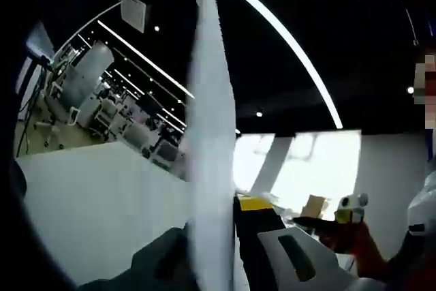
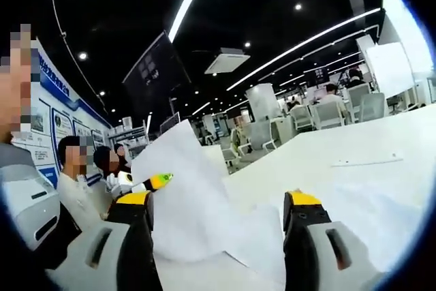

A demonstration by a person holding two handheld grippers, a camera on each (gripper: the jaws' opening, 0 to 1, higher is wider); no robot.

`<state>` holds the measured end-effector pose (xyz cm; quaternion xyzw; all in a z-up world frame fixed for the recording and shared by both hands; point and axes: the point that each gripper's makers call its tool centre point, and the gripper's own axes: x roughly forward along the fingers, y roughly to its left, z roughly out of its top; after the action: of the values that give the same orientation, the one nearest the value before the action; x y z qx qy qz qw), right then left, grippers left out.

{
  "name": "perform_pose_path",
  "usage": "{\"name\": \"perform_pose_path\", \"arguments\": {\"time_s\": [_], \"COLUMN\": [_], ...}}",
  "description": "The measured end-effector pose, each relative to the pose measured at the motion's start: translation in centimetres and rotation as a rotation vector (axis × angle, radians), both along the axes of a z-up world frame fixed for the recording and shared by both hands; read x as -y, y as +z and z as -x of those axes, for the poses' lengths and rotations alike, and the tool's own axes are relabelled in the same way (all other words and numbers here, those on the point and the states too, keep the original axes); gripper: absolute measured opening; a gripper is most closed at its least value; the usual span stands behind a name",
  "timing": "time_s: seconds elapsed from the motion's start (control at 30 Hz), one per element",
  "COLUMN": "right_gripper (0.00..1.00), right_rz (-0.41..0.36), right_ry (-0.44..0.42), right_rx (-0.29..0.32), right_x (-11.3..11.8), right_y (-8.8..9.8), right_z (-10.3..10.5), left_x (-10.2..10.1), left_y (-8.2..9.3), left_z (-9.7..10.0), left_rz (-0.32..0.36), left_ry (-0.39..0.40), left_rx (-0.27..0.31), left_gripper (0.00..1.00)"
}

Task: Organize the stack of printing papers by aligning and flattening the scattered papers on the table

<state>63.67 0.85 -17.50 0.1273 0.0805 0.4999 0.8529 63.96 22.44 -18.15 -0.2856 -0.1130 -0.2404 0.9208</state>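
Observation:
The stack of white printing papers point(image 1: 211, 134) stands upright and edge-on, running from the bottom to the top of the left gripper view. My left gripper point(image 1: 212, 236) is shut on its lower part, one jaw on each side. In the right gripper view the same papers point(image 2: 184, 195) show their broad, slightly crumpled face, rising between the wide-apart jaws of my right gripper point(image 2: 218, 219), which is open. The left gripper's yellow tip point(image 2: 160, 180) pokes out at the papers' left edge. The right gripper point(image 1: 347, 216) appears at the lower right of the left gripper view.
The white table point(image 2: 354, 148) stretches beyond the papers, with one loose sheet point(image 2: 368, 162) lying flat on it. It also shows as the table point(image 1: 88, 202) on the left. People point(image 2: 71, 182) sit close by on the left. Office chairs and desks point(image 2: 327, 110) stand behind.

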Motion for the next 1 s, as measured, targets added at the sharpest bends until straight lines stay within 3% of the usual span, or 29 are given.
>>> {"name": "perform_pose_path", "arguments": {"time_s": [0.47, 1.0], "right_gripper": [0.73, 0.73], "right_rz": [-0.004, 0.004], "right_ry": [-0.014, -0.012], "right_rx": [-0.007, -0.021], "right_x": [0.5, 0.5], "right_y": [-0.2, -0.8], "right_z": [-0.3, -0.5], "left_x": [-2.7, -5.3], "left_y": [-2.7, -6.3], "left_z": [-1.5, -2.7], "left_rz": [0.115, 0.174], "left_ry": [0.029, 0.103], "left_rx": [-0.067, -0.106], "left_gripper": [0.06, 0.06]}}
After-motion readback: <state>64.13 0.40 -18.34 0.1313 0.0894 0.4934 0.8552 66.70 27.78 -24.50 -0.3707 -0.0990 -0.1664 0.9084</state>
